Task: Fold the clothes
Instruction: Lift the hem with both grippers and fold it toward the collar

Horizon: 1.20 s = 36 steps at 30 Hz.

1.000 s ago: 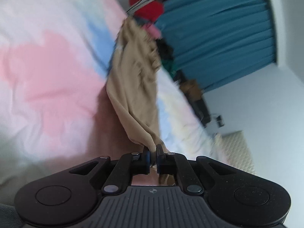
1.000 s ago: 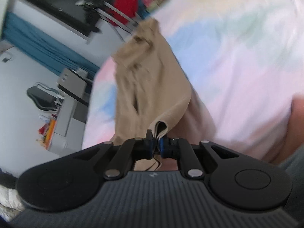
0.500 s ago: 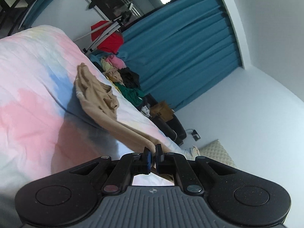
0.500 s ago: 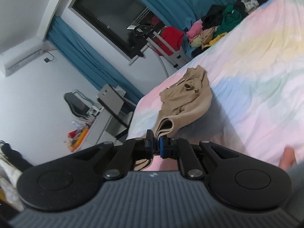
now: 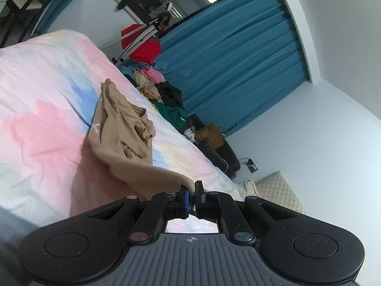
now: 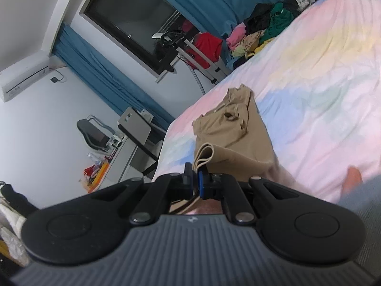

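Observation:
A tan garment [image 5: 119,128] lies stretched on the pastel bedspread [image 5: 42,90], its far end crumpled. My left gripper [image 5: 192,196] is shut on the garment's near hem and holds it just above the bed. In the right wrist view the same tan garment [image 6: 235,133] runs away from me over the bedspread [image 6: 321,100]. My right gripper [image 6: 195,180] is shut on a folded edge of it, with layered hems sticking up between the fingers.
A pile of mixed clothes [image 5: 164,95] lies past the bed's far edge, also in the right wrist view [image 6: 262,31]. Blue curtains [image 5: 233,54], a drying rack with a red item [image 5: 142,45], a desk and chair [image 6: 114,135] stand around the bed.
Both grippers have lowered and pulled back with the garment, from hanging high over the bed to near the bed surface. The garment now lies laid out along the bed.

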Tool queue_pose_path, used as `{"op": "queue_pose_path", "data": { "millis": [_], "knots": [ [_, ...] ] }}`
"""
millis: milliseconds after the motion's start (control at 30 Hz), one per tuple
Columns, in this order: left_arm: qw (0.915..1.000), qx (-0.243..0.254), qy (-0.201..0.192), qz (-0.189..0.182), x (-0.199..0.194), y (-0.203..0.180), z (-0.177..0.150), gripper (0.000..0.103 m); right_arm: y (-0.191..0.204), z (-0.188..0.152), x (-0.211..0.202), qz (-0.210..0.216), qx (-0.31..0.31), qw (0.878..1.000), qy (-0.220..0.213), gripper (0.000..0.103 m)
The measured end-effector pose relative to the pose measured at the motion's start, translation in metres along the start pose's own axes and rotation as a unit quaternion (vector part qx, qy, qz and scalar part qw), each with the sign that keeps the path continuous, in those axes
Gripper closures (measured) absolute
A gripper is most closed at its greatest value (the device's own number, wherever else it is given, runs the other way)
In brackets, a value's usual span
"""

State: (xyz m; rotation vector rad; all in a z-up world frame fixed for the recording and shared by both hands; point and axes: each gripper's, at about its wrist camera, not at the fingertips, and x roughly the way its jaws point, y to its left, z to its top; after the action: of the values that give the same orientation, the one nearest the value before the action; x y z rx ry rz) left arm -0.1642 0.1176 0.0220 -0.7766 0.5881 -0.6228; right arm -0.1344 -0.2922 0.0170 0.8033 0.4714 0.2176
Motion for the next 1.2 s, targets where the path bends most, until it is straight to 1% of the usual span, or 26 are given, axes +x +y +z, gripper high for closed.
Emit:
{"op": "queue_pose_path", "data": {
  "millis": [200,367,467,567,767,867,1000,1100,1200],
  "knots": [
    [0.9993,0.007,-0.026,0.027,0.05,-0.002,0.053,0.099,0.003,0.032,0.054,-0.012,-0.009,1.0,-0.015,0.095],
    [0.9974,0.026,-0.038,0.056,0.1,-0.001,0.099,0.099,0.0,0.058,0.106,-0.036,-0.018,0.999,-0.027,0.095],
    [0.9952,0.035,-0.036,0.083,0.137,0.009,0.12,0.099,-0.011,0.069,0.142,-0.053,-0.009,0.998,-0.02,0.095],
    [0.9902,0.058,-0.032,0.123,0.179,0.026,0.135,0.099,-0.023,0.073,0.177,-0.072,-0.011,0.997,-0.011,0.095],
    [0.9796,0.11,-0.01,0.168,0.247,0.069,0.146,0.098,-0.05,0.072,0.238,-0.104,-0.024,0.994,0.01,0.095],
    [0.9751,0.121,0.008,0.186,0.277,0.096,0.144,0.098,-0.063,0.069,0.266,-0.127,-0.043,0.991,0.025,0.095],
    [0.9656,0.143,0.04,0.214,0.315,0.134,0.136,0.098,-0.078,0.062,0.298,-0.156,-0.066,0.984,0.052,0.095],
    [0.9613,0.151,0.056,0.224,0.327,0.147,0.133,0.098,-0.09,0.056,0.319,-0.174,-0.07,0.979,0.075,0.095],
    [0.9572,0.159,0.067,0.232,0.336,0.157,0.13,0.098,-0.092,0.053,0.324,-0.181,-0.075,0.977,0.083,0.094]
  ]
}}
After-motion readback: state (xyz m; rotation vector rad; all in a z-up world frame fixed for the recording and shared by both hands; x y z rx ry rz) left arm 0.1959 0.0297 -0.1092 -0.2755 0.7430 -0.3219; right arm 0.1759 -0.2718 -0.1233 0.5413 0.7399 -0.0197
